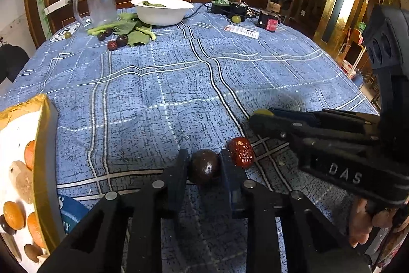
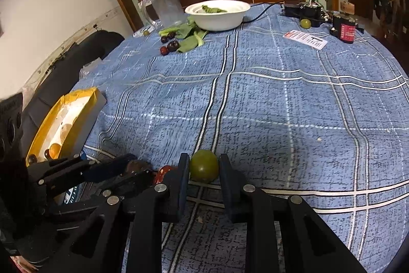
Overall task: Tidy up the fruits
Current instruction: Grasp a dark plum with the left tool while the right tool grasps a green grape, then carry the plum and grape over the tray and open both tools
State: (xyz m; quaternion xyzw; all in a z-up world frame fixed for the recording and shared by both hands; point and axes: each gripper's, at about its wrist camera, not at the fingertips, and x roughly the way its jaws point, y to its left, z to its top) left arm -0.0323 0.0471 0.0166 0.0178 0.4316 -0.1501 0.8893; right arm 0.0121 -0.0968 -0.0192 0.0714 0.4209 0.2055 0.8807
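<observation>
Two hand-held grippers pinch fruit low on the blue plaid-clothed worktop (image 1: 166, 83), the left hand-held gripper (image 1: 204, 166) clamping a dark round plum (image 1: 204, 165), the right hand-held gripper (image 2: 204, 168) a round green fruit (image 2: 204, 168); lifting carelessly could nudge the neighbouring wrinkled red date (image 1: 241, 152) away.

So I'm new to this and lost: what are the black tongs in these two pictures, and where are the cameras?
They are hand-held grabbers, one per hand, each with a camera looking along its two fingers. The left camera shows the left tool shut on a dark fruit, beside a red fruit; the right tool reaches in from the side. The right camera shows that tool shut on a green fruit. All this is on a blue cloth, with a yellow box of fruit and a white bowl.
</observation>
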